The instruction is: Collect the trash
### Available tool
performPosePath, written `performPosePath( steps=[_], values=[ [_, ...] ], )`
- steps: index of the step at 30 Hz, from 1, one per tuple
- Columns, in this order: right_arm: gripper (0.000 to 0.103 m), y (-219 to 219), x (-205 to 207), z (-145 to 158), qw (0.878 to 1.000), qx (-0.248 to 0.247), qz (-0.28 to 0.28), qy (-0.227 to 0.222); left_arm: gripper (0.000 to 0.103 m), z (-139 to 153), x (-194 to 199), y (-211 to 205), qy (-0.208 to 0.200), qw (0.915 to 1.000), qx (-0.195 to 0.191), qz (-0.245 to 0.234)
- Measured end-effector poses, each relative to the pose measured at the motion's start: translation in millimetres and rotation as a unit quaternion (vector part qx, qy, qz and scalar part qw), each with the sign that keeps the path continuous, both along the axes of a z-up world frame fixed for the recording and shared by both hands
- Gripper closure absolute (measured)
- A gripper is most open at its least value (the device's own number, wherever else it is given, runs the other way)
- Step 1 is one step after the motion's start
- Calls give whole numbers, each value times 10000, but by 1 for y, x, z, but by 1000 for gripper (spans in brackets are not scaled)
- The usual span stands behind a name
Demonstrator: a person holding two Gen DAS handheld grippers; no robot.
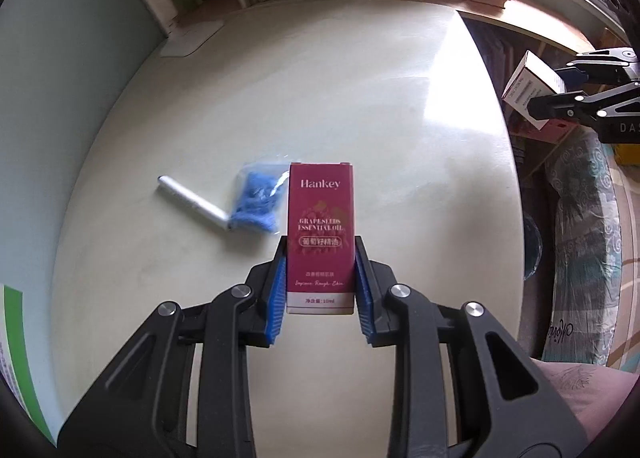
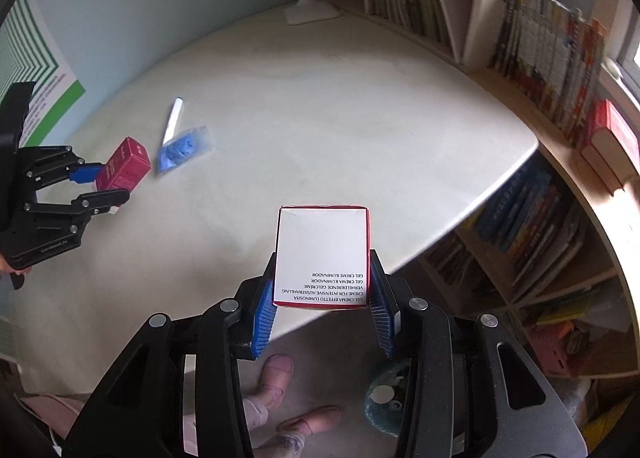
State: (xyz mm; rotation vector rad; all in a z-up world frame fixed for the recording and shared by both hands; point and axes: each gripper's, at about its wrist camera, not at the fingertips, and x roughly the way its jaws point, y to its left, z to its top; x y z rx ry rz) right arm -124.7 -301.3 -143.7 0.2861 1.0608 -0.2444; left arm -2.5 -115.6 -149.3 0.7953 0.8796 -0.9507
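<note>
Left tongs (image 1: pixel 321 278) clamped on red cardboard box (image 1: pixel 321 218); right tongs (image 2: pixel 322 298) clamped on white red-edged carton (image 2: pixel 322 254). Silver pen (image 1: pixel 194 204), blue bagged item (image 1: pixel 256 204) on pale bench (image 1: pixel 360 106).

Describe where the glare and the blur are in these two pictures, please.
Left wrist view: bright window glare on the table at right; the blue bag is slightly smeared. Right wrist view: even light, books at the curved edge blurred, white box sharp.
</note>
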Motion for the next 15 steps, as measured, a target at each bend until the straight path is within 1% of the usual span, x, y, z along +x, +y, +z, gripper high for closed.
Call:
performPosePath(
  steps=[6, 9, 15],
  values=[
    [61, -24, -70, -2, 9983, 43, -584, -36, 76, 3, -50, -38, 34, 9986, -7, -523],
    [61, -33, -107, -3, 9966, 59, -815, -53, 76, 2, -80, -61, 31, 9968, 37, -795],
    [61, -48, -179, -11, 9918, 160, -1270, -33, 76, -1, -139, -90, 124, 9922, 128, -1235]
  ],
)
